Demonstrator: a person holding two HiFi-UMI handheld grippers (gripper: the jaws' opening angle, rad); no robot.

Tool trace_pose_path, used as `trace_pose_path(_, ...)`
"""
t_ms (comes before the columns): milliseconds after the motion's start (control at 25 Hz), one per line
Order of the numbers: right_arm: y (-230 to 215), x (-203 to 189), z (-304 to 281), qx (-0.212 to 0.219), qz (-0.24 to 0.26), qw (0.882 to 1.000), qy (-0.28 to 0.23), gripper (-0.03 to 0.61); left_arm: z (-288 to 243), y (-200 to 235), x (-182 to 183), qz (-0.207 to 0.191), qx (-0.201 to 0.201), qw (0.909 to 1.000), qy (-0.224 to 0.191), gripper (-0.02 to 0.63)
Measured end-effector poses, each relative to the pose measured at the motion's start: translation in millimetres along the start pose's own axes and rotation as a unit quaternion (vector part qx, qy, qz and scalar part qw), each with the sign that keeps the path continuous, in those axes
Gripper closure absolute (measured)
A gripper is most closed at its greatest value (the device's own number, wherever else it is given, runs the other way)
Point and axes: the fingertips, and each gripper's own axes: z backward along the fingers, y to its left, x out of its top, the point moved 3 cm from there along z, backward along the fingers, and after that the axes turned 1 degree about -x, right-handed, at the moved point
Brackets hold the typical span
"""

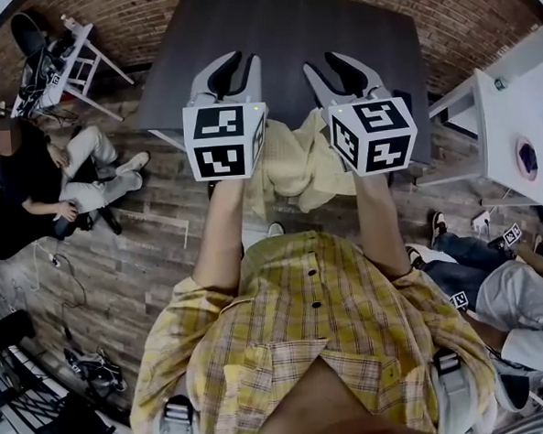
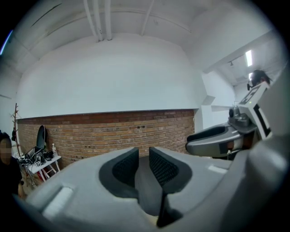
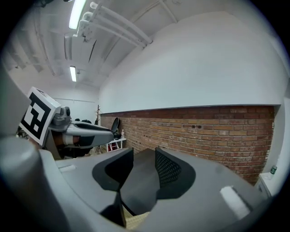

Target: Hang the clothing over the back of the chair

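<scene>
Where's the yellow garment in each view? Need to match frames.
Head view: yellow garment at centre, just below the dark table in the picture.
Left gripper view: small sliver at the bottom, under the jaws.
Right gripper view: sliver at the bottom, under the jaws.
Shared landmark: brick wall.
</scene>
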Motion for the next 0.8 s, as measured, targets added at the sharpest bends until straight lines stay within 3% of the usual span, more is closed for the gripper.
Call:
trace_pose_path(440, 7.1, 7.6, 31.1, -0.002, 0.001, 1.0, -0.031, 0.451, 29.3, -23.7, 11.4, 0.001, 0.007, 0.9994, -0.033, 0.545)
trace_pose_path(680, 11.0, 8.0, 51.4, 0.001, 0.004, 0.999, -0.051, 0.494, 47.3, -41.9, 14.3, -0.001, 0.012, 0.9988, -0.047, 0.548)
trace_pose_path(800, 16.1, 12.0, 61.1, 0.003, 0.007, 0.998, -0.066, 0.567, 57.8, -49.7, 16.4, -0.002, 0.012, 0.9985, -0.053, 0.569)
